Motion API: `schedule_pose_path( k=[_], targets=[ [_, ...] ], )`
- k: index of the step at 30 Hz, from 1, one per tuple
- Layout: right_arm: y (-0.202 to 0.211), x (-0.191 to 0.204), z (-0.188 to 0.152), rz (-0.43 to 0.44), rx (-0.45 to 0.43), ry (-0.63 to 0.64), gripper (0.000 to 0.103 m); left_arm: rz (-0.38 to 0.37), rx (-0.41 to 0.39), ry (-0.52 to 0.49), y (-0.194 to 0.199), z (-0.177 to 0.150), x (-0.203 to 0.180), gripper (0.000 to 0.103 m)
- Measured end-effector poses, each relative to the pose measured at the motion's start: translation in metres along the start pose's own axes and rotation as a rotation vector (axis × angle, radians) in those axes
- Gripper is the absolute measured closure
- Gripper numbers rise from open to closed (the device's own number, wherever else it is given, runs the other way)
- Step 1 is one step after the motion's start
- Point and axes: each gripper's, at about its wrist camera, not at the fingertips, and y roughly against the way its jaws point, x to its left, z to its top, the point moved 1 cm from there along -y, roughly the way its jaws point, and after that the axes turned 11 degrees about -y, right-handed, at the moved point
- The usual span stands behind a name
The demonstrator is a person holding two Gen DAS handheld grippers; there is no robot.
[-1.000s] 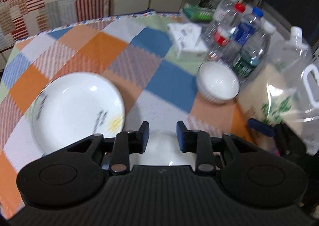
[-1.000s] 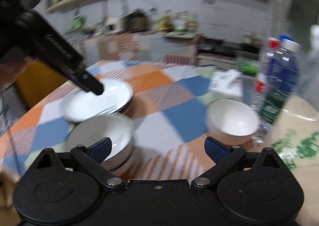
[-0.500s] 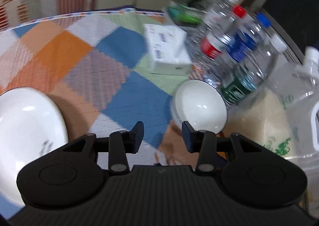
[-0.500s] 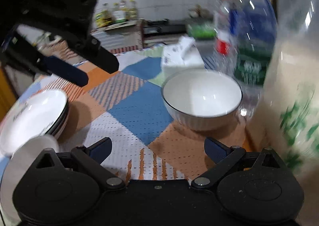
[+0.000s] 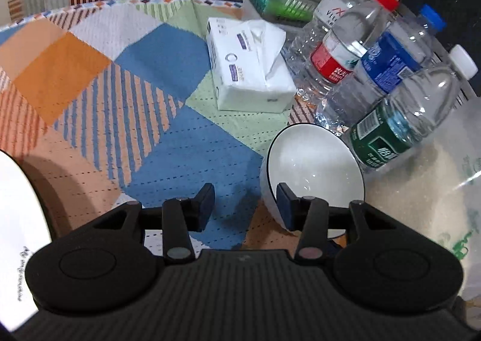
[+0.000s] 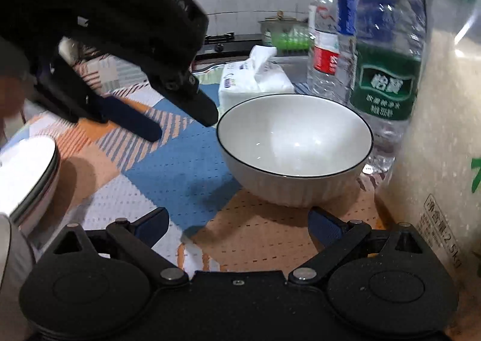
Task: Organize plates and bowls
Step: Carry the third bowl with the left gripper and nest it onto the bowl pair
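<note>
A white ribbed bowl with a dark rim stands on the patchwork tablecloth, just beyond my right gripper, which is wide open and empty. The bowl also shows in the left wrist view. My left gripper is open and hovers over the bowl's left edge; its right finger overlaps the rim. It also shows in the right wrist view, above and left of the bowl. A white plate lies at the left; the right wrist view shows a plate stack there.
Several water bottles crowd behind and right of the bowl. A tissue pack lies behind it. A large rice bag stands close on the right. A green basket sits at the table's back edge.
Both grippers have moved right toward the bowl, which is now much nearer. The left gripper's jaws have widened. The plate has slid to the left edge of both views.
</note>
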Motion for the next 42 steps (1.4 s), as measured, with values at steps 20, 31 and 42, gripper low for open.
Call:
schedule_pose_path(
  k=[20, 31, 42],
  targets=[
    [-0.012, -0.010, 0.010, -0.029, 0.005, -0.028, 0.004, -0.021, 0.101, 0.049, -0.023, -0.002, -0.002, 0.094],
    [0.021, 0.003, 0.009, 0.025, -0.059, 0.145, 0.003, -0.011, 0.125, 0.057, 0.026, -0.012, 0.005, 0.093],
    [0.090, 0.027, 0.023, 0.193, -0.066, 0.215, 0.001, 0.003, 0.084, 0.061, 0.117, -0.027, -0.002, 0.090]
  ],
)
